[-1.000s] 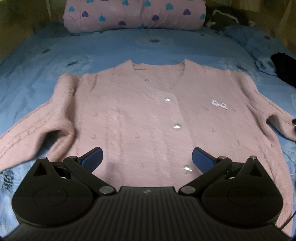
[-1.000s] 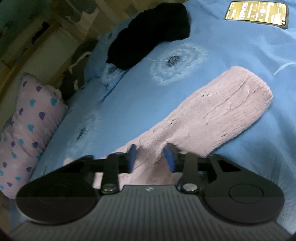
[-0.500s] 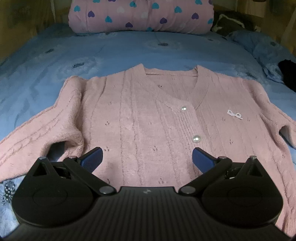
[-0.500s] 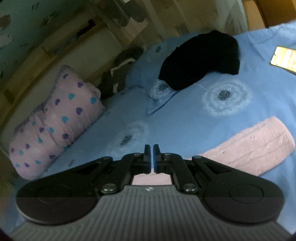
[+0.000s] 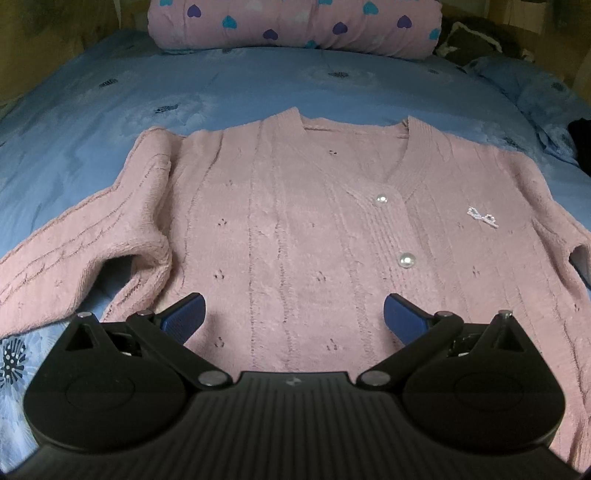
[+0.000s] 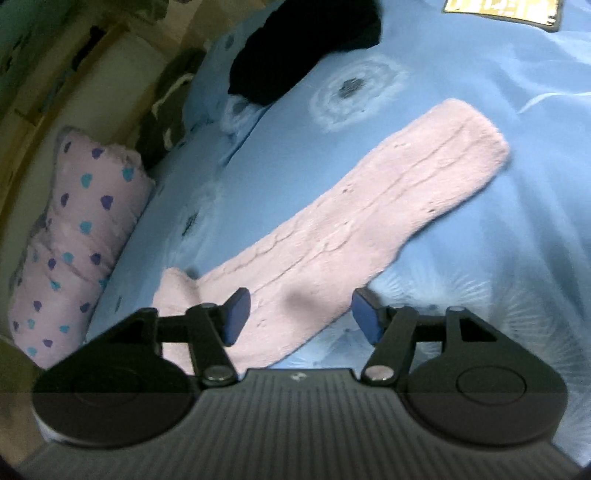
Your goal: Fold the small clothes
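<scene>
The right gripper [image 6: 301, 315], clenched shut half a second earlier, is being spread open over the pink knitted cardigan's sleeve [image 6: 354, 225], releasing it flat for folding.

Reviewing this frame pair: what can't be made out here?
- Cardigan hem, left wrist view: hidden behind the left tongs, which stand open.
- Left sleeve cuff, same view: cut off by the picture's edge.
- Lit screen, right wrist view: cropped at the top, its writing too small to read.
- Black garment, right wrist view: too dark to identify.
- Right tongs: just opened above the other sleeve; contact unclear.
</scene>
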Motion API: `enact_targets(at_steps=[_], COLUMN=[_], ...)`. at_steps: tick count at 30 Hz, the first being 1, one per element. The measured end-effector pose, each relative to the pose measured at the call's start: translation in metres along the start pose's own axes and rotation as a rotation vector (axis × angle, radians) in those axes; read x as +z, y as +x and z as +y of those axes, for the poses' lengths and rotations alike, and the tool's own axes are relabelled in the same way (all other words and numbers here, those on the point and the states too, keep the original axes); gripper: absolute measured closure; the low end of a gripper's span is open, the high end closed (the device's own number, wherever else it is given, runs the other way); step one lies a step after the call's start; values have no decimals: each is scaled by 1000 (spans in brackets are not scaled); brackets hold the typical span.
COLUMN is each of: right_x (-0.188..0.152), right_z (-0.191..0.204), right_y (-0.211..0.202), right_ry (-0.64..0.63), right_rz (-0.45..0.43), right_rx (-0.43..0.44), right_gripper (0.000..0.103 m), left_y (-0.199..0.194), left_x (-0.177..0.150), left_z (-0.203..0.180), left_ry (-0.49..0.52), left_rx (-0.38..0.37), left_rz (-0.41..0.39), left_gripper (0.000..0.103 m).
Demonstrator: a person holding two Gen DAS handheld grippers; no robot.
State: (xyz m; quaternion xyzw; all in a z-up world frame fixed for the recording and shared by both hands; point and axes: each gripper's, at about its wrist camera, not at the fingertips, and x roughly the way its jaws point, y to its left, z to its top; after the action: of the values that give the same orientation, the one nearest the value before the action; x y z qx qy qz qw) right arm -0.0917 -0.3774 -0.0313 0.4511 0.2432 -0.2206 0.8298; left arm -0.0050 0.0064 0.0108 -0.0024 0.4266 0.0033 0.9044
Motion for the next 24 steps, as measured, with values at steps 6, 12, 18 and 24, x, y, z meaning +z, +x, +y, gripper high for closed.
enact_targets(at_steps=[6, 12, 18, 24], right_x=[0, 8, 19, 21], right_z=[-13, -13, -6, -13], right_y=[-10, 6, 29, 31], right_ry=[55, 45, 13, 39], right_rz=[-29, -97, -152, -105], right_rx=[-22, -85, -101, -53], right_gripper=[41, 41, 44, 89], left_y=[0, 1, 1, -4], left_x=[-1, -3, -1, 0], left_z=[-4, -9, -9, -9], left_ry=[-4, 16, 15, 17], left_rx=[0, 18, 25, 20], left_rz=[6, 10, 8, 0], left_gripper=[0, 0, 0, 0])
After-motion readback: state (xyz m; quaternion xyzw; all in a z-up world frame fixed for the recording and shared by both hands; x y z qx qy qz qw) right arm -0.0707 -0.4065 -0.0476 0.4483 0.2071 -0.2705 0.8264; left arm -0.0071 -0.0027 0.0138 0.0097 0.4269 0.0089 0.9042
